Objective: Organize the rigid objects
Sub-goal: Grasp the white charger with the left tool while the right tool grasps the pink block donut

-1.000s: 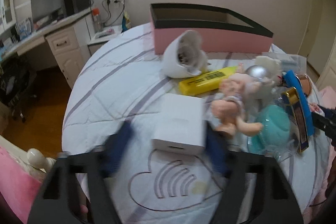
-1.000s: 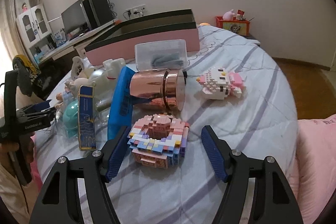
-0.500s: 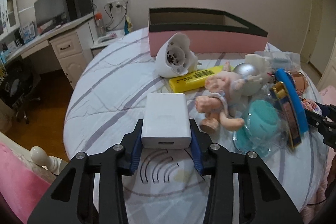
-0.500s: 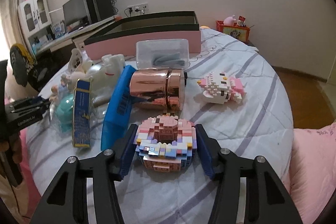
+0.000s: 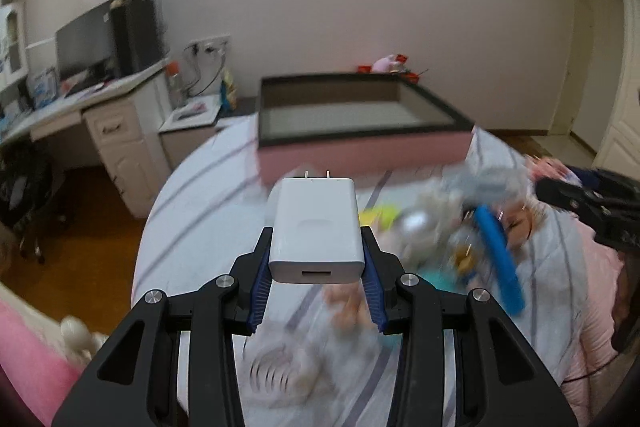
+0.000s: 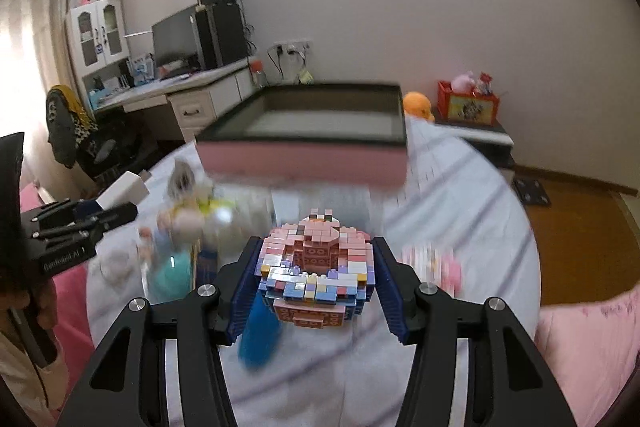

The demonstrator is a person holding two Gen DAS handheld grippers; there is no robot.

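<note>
My left gripper [image 5: 316,267] is shut on a white plug-in charger [image 5: 316,227], lifted off the bed with its two prongs pointing away. My right gripper [image 6: 316,287] is shut on a pastel brick-built model [image 6: 316,267], also raised above the bedspread. Beyond both stands a wide pink box with a dark rim [image 5: 360,131], open at the top, also seen as the pink box [image 6: 308,147] in the right wrist view. The left gripper with the charger [image 6: 124,191] shows at the left edge there.
A blurred heap of toys lies on the round bed: a doll [image 5: 344,303], a teal object [image 6: 172,275], a blue bar [image 5: 500,259], a pink-and-white brick figure [image 6: 432,263]. A desk with monitor [image 5: 84,51] stands at left. A red toy box [image 6: 468,103] sits on a bedside stand.
Both grippers closed on their objects, the left on the charger and the right on the brick model, then lifted them off the bed. The view now looks into the pink box.
</note>
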